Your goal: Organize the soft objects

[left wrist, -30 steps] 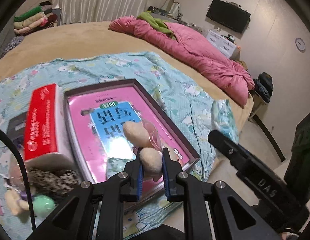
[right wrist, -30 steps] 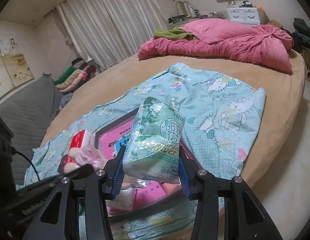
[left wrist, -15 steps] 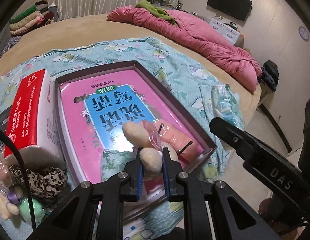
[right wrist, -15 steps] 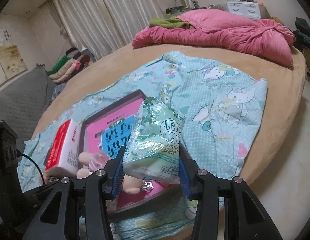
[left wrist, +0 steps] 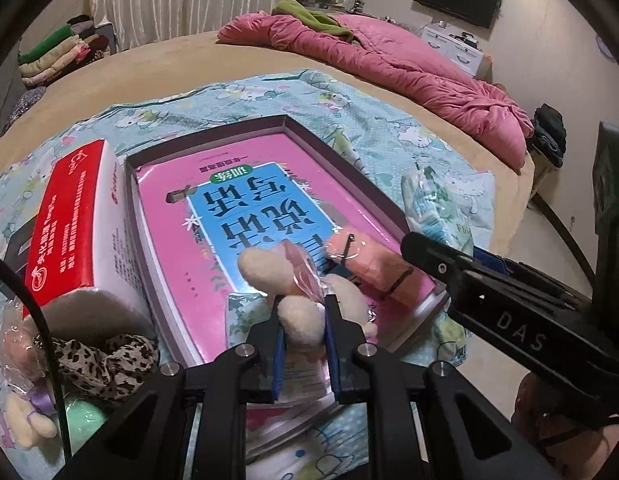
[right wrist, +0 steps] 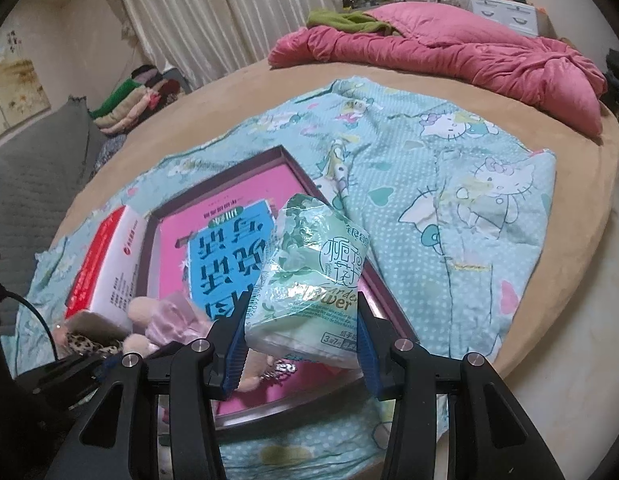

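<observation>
My left gripper (left wrist: 303,320) is shut on a cream and pink plush toy (left wrist: 269,268) in clear wrap, held over the near end of a dark-rimmed box (left wrist: 349,176) with a pink and blue book (left wrist: 237,208) inside. My right gripper (right wrist: 301,340) is shut on a green tissue pack (right wrist: 309,280), held above the box's near right side (right wrist: 383,292). The pack (left wrist: 433,208) and right gripper arm (left wrist: 509,312) show in the left wrist view. The plush toy (right wrist: 165,320) shows in the right wrist view.
A red and white tissue box (left wrist: 77,220) lies left of the dark box. A leopard-print scrunchie (left wrist: 105,360) and small wrapped plush toys (left wrist: 25,400) lie near left. All rest on a Hello Kitty cloth (right wrist: 449,184) on a round bed with a pink quilt (right wrist: 449,52).
Both grippers have moved forward and lower over the dark box, still holding their objects. The plush toy now hangs over the book's near end.
</observation>
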Tool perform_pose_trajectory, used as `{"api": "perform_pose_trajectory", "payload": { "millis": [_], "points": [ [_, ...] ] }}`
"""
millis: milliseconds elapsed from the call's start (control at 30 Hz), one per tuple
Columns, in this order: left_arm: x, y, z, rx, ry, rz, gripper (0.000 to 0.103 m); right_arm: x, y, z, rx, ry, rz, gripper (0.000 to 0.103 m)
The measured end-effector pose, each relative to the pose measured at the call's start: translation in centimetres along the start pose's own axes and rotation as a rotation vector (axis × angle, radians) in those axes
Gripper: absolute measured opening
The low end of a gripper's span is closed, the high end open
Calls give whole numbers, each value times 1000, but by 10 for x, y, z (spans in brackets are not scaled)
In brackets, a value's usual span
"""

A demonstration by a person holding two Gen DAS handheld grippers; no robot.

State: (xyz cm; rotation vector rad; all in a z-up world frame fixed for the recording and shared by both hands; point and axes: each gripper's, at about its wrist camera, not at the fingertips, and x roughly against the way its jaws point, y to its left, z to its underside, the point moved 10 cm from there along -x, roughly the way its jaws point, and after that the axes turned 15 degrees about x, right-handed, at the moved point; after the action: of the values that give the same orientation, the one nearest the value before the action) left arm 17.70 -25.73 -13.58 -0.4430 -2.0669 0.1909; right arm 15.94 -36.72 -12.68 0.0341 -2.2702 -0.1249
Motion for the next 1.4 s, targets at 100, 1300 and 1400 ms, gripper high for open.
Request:
{"api": "perform_pose_trajectory", "payload": {
  "millis": [100,1300,1400],
  "points": [
    [0,4,1,6,1,-2,18,-6,1,3,9,23,0,48],
    [-1,-9,4,-17,38,19,20,-5,-9,3,-41,-14,-15,73],
    [-1,-8,5,-20,38,8,23,2,-18,2,-66,-31,-8,74]
  ]
}}
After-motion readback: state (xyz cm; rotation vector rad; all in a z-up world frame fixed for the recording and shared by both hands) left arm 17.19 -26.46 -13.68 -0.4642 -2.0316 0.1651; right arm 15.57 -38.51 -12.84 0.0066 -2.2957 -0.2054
